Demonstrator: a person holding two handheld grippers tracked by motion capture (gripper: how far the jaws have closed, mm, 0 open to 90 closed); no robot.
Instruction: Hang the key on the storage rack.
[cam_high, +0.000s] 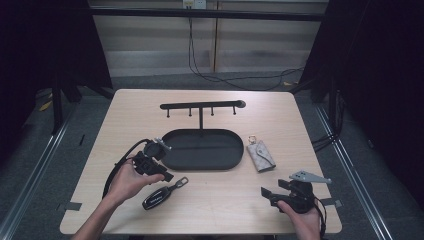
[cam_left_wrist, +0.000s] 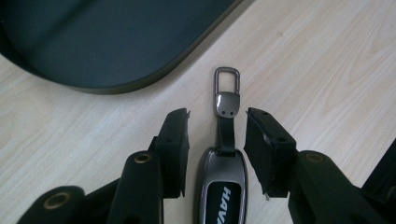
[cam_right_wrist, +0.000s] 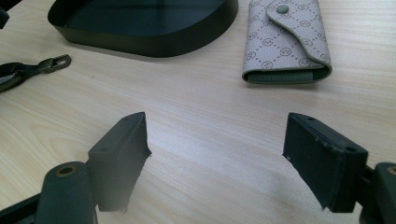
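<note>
The key fob (cam_left_wrist: 221, 184) lies flat on the table (cam_high: 220, 210), near the person's edge and just in front of the left hand (cam_high: 126, 184). It looks like a small, hard-shelled thing with a glossy face, likely light and a bit slippery along its rounded sides. A short dark strap leads from its top to a metal clasp (cam_left_wrist: 227, 91) with an open loop. The strap is probably the only soft part; the shell and clasp should be stiff. The narrow waist at the strap, or the shell's long sides, seem the best places to take hold, since the smooth face gives pads little to bite on.

The left gripper (cam_left_wrist: 217, 130) hangs over the fob with its jaws part open, one on each side of the strap and the shell's upper end. Small gaps show on both sides, so the pads do not press on it yet. The fob is straddled, not held.

The right gripper (cam_right_wrist: 215, 140) rests low near the table's right front corner, jaws spread wide with nothing between them, only bare wood.

Farther off, the dark oval tray (cam_high: 172, 160) sits at mid-table, close behind the clasp. A patterned key pouch (cam_high: 261, 156) lies just right of the tray. Behind the tray rises a hook rack (cam_high: 202, 105).
</note>
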